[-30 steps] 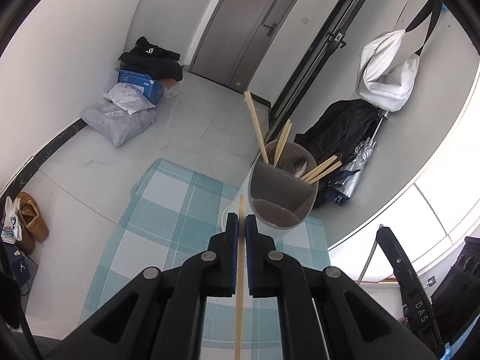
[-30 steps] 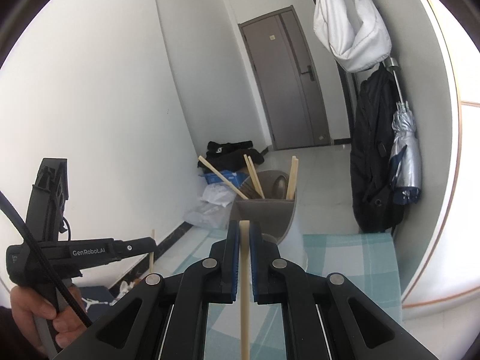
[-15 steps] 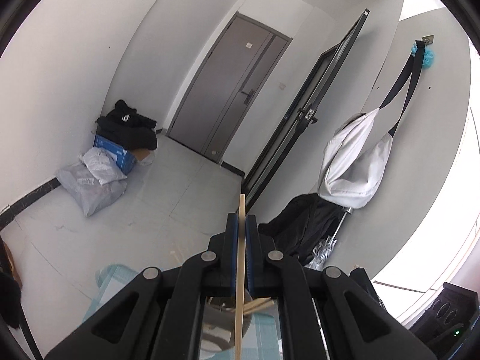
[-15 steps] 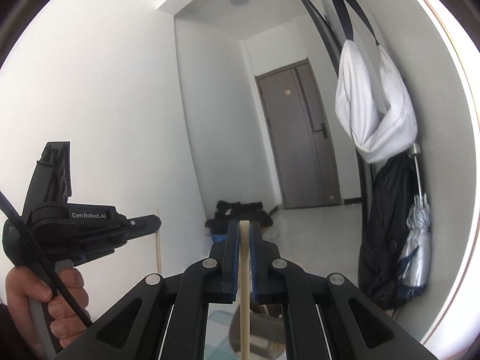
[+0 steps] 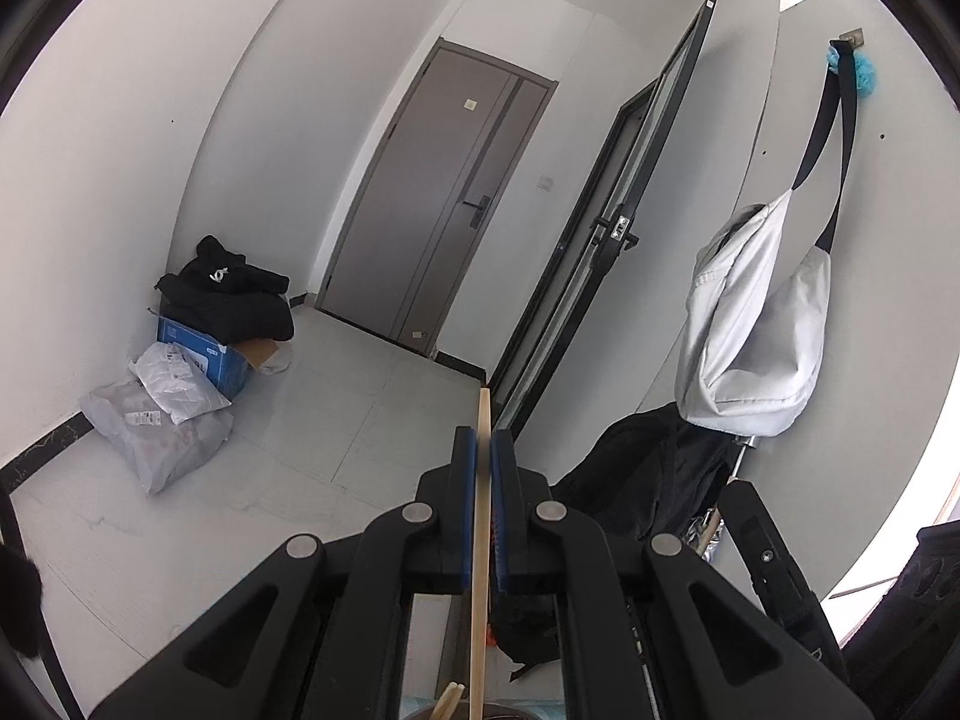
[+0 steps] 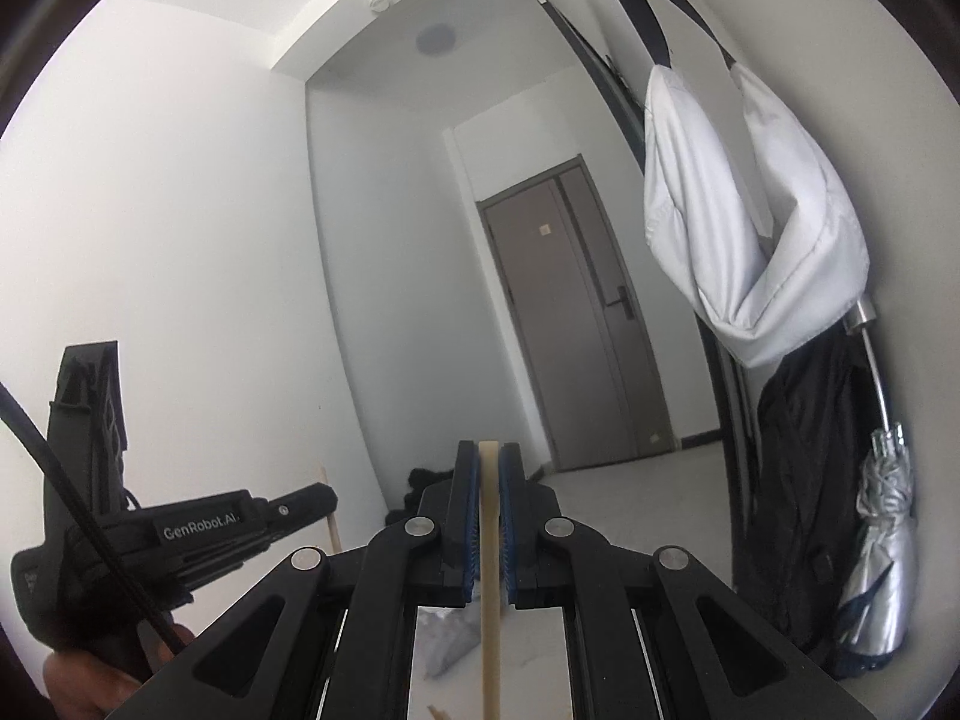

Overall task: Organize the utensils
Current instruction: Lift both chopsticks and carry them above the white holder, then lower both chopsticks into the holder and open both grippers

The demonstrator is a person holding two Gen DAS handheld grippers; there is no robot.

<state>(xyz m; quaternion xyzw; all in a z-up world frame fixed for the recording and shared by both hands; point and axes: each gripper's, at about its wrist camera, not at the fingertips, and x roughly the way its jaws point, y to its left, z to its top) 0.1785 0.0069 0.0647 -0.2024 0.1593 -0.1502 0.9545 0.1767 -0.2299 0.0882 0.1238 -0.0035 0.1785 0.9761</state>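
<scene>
My left gripper is shut on a wooden chopstick that runs up between its blue pads and sticks out past the tips. Tips of other chopsticks and a sliver of the grey holder's rim show at the bottom edge of the left wrist view. My right gripper is shut on a pale chopstick standing upright between its pads. The left gripper also shows at the lower left of the right wrist view, with its chopstick poking up. Both point out over the room.
A grey door is at the back. Bags and a blue box lie on the floor at left. A white bag hangs on the right wall above a black backpack and a silver umbrella.
Both grippers have tilted upward and lifted with their chopsticks. The holder and checked cloth have dropped almost out of both views.
</scene>
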